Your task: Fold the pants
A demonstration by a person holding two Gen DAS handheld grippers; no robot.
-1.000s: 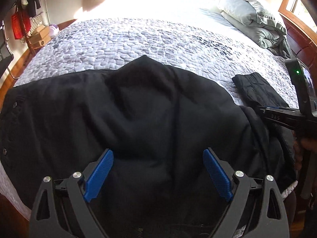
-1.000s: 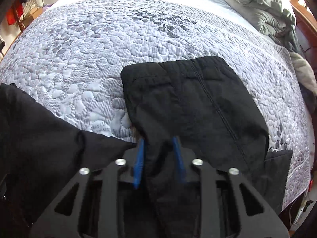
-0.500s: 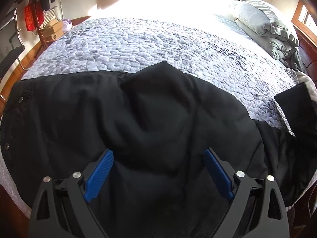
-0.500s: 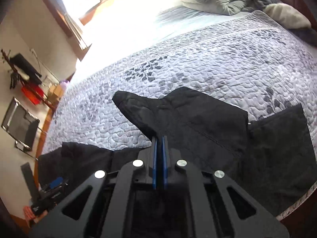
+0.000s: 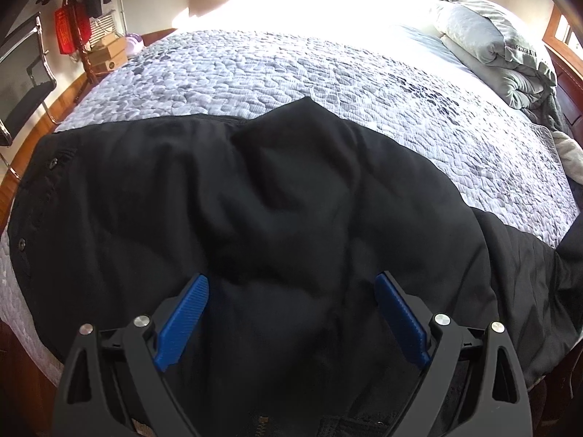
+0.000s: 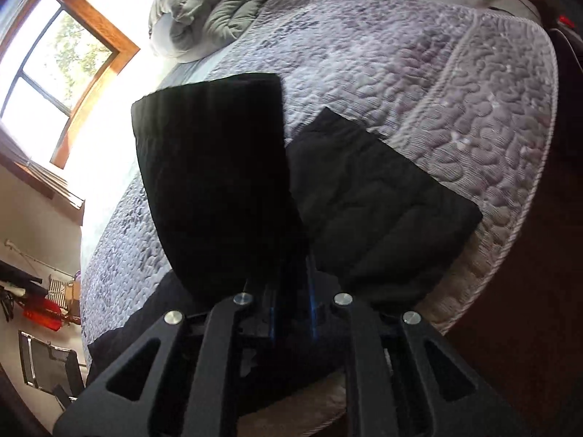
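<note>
Black pants spread on the bed, one leg lifted up by the right tongs

Starting at the left: a chair (image 5: 22,87) and some cardboard boxes (image 5: 107,54) sit by the wall, then the pants (image 5: 255,200) lie across the near edge of the bed (image 5: 291,73) on its grey quilt, waistband with its snaps off to the left. The left tongs (image 5: 291,313) hover over the middle of the cloth, spread wide, blue pads (image 5: 182,322) gripping nothing. A folded grey blanket (image 5: 492,43) sits at the far right corner. Over in the right wrist view, the right tongs (image 6: 291,291) have a pant leg (image 6: 215,189) pinched up off the quilt, jaws nearly together but easing apart, cloth between them. The other leg lies flat just to its right.
</note>
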